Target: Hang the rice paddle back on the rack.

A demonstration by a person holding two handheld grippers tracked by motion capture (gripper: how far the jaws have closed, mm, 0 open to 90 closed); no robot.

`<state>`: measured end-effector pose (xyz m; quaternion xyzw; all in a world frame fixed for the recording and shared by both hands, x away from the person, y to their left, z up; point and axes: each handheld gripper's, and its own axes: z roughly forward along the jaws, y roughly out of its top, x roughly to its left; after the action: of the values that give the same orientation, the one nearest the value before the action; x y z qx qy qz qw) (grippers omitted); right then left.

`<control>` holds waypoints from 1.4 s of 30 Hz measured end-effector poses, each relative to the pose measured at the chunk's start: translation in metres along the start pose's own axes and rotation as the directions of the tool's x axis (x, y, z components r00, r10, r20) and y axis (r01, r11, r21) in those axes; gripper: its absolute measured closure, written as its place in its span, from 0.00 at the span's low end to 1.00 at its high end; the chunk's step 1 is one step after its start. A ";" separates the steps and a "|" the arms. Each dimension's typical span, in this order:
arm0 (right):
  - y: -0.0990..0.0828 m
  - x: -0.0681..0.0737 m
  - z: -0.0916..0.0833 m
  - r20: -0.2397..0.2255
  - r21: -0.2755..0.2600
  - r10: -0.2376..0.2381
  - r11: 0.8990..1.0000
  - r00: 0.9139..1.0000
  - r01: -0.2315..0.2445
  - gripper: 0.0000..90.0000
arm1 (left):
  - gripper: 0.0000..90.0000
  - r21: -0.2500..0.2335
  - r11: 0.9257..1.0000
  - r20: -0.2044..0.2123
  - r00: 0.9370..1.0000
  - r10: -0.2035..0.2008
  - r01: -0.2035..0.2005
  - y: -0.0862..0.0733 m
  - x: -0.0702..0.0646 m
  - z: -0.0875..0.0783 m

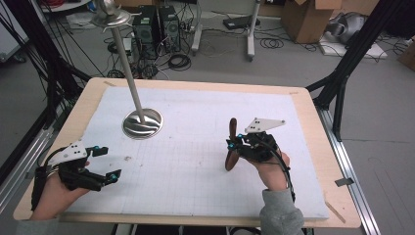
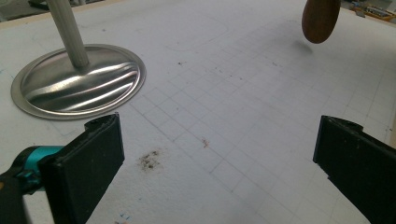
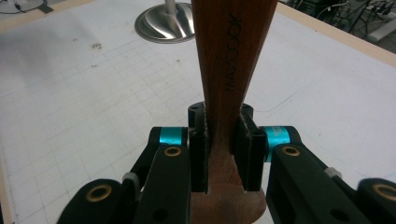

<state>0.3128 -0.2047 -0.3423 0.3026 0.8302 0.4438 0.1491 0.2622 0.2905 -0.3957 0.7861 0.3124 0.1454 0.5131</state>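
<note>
White gridded mat on a wooden table. Right gripper: pads clamped on a brown wooden utensil, lifted off the mat. Left gripper: jaws apart, empty. Metal stand well beyond both. Pick-up done; placement seemingly outstanding.

Your right tool clamps a smooth, reddish-brown wooden utensil with a satin finish and stamped lettering. Its pads look matt black and rubbery. The stand's base is glossy, rippled metal. The worktop wears a matt white gridded sheet, edged in pale wood.
</note>
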 end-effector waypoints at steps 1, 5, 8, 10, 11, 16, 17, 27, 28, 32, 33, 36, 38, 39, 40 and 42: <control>0.000 0.000 0.000 -0.004 -0.001 0.004 1.000 1.000 -0.004 0.86 | 0.03 0.001 1.000 0.000 1.000 0.000 0.000 0.000 0.000 0.000; 0.003 -0.001 0.001 -0.023 -0.016 0.013 1.000 1.000 -0.013 0.86 | 0.03 0.002 1.000 0.001 1.000 0.002 -0.002 0.000 0.000 0.000; 0.006 -0.001 0.003 -0.037 -0.025 0.022 0.999 0.999 -0.023 0.86 | 0.03 0.003 1.000 0.000 1.000 0.000 0.000 0.000 0.000 -0.001; 0.008 -0.001 0.005 -0.044 -0.030 0.020 0.999 0.999 -0.021 0.86 | 0.03 -0.001 1.000 0.000 1.000 0.002 -0.002 0.000 0.000 -0.001; 0.008 -0.001 0.006 -0.045 -0.030 0.022 0.999 0.999 -0.023 0.86 | 0.03 -0.001 1.000 0.001 1.000 0.003 -0.003 0.000 0.000 -0.002; 0.009 0.001 0.011 -0.060 -0.024 0.017 1.000 0.998 -0.019 0.86 | 0.03 -0.013 1.000 -0.006 1.000 -0.005 0.004 0.001 0.001 -0.004; 0.010 0.002 0.012 -0.062 -0.019 0.017 1.000 0.998 -0.018 0.86 | 0.03 -0.012 1.000 -0.005 1.000 -0.003 0.003 0.001 0.001 -0.005; 0.032 0.000 0.017 -0.076 -0.022 -0.009 1.000 0.997 0.008 0.86 | 0.03 -0.015 1.000 -0.008 1.000 -0.005 0.005 0.001 0.001 -0.006; 0.035 -0.001 0.018 -0.078 -0.021 -0.012 1.000 0.997 0.010 0.86 | 0.03 -0.015 1.000 -0.009 1.000 -0.005 0.005 0.001 0.001 -0.006; 0.045 -0.003 0.019 -0.091 -0.014 -0.016 1.000 0.996 0.015 0.86 | 0.03 -0.018 1.000 -0.006 1.000 -0.006 0.006 0.001 0.001 -0.008; 0.049 -0.003 0.019 -0.090 -0.010 -0.022 1.000 0.996 0.022 0.86 | 0.03 -0.018 1.000 -0.008 1.000 -0.006 0.006 0.001 0.001 -0.008; 0.056 -0.003 0.018 -0.101 -0.013 -0.028 1.000 0.995 0.026 0.86 | 0.03 -0.019 1.000 -0.010 1.000 -0.008 0.007 0.001 0.001 -0.009; 0.062 -0.003 0.017 -0.107 -0.017 -0.026 1.000 0.994 0.025 0.86 | 0.03 -0.016 1.000 -0.010 1.000 -0.008 0.007 0.000 0.001 -0.009; 0.066 -0.003 0.017 -0.100 -0.018 -0.026 1.000 0.995 0.024 0.86 | 0.03 -0.016 1.000 -0.011 1.000 -0.009 0.009 0.000 0.001 -0.008; 0.069 -0.003 0.016 -0.093 -0.023 -0.022 1.000 0.995 0.020 0.86 | 0.03 -0.015 1.000 -0.012 1.000 -0.007 0.007 0.000 0.001 -0.008; 0.074 -0.004 0.016 -0.092 -0.028 -0.012 1.000 0.996 0.009 0.86 | 0.03 -0.016 1.000 -0.010 1.000 -0.008 0.008 0.000 0.001 -0.008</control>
<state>0.3514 -0.1653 -0.2901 0.2753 0.8315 0.4681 0.1171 0.2585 0.2962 -0.3923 0.7802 0.3168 0.1497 0.5182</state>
